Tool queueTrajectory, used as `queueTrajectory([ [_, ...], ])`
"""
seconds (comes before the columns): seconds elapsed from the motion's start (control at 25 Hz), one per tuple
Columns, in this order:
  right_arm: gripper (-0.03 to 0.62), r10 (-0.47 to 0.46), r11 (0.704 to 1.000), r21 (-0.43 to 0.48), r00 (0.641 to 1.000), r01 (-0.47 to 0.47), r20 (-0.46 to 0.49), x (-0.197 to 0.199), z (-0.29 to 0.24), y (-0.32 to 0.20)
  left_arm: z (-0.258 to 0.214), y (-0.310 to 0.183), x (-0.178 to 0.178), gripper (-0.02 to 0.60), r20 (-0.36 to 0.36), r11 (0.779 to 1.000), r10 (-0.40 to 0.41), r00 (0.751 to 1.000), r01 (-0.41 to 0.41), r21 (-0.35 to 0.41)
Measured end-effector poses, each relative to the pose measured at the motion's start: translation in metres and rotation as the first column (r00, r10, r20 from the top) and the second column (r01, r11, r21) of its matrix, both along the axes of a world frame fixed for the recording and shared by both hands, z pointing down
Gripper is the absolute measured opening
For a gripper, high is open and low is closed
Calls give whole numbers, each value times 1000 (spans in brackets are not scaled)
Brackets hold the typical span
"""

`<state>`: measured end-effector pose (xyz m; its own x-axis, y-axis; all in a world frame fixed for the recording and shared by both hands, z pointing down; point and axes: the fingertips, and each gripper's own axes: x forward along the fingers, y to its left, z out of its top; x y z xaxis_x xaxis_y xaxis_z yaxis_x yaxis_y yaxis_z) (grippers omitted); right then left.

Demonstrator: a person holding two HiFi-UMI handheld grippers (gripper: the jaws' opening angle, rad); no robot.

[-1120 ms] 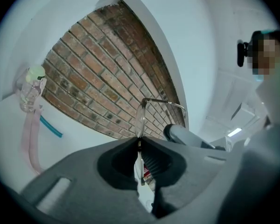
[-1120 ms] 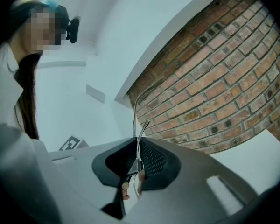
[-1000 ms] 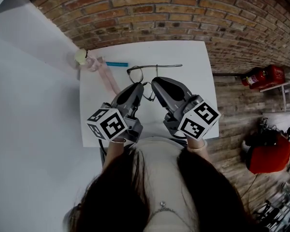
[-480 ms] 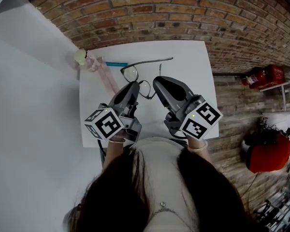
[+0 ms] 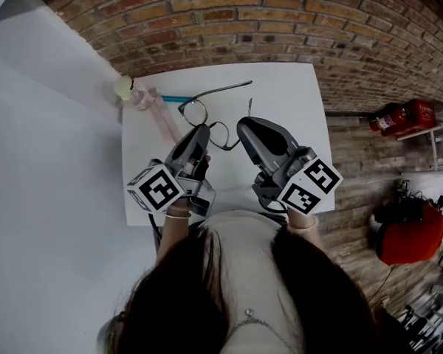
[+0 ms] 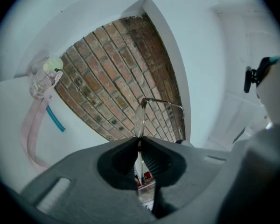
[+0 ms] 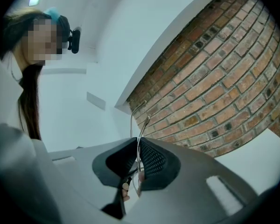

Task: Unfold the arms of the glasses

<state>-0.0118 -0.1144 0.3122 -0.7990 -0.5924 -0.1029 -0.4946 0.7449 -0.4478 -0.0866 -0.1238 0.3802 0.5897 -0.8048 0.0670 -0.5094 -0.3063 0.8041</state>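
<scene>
The gripper bodies hid much from my head camera: I could not see where the thin dark wire-framed glasses met the jaws, and one temple arm vanished behind the right gripper. Each gripper's own view settled it. The left gripper was clamped on a lens rim, seen edge-on. The right was closed on the thin temple arm.

The glasses sat between both grippers, over the middle of the white square table. Their front ran from 11 o'clock to 5 o'clock. The free arm stood opened out and pointed toward 2 o'clock.

At 10 o'clock on the table lay a clear bottle with a pale cap, a pink strap and a teal stick. A red brick wall rose beyond, with a red fire extinguisher at 3 o'clock.
</scene>
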Motion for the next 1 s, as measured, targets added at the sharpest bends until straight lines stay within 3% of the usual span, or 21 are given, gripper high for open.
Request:
queueTrajectory([
  [0.52, 23, -5, 1000, 19, 999, 4, 39, 3, -6, 3, 4, 0, -8, 23, -131, 999, -22, 991, 15, -52],
  [0.72, 23, -6, 1000, 28, 999, 5, 49, 3, -10, 4, 2, 1, -7, 23, -222, 996, -42, 974, 23, -90],
  [1.0, 23, -9, 999, 43, 998, 7, 58, 5, -13, 6, -3, -1, -7, 22, -279, 997, -37, 960, 16, -77],
])
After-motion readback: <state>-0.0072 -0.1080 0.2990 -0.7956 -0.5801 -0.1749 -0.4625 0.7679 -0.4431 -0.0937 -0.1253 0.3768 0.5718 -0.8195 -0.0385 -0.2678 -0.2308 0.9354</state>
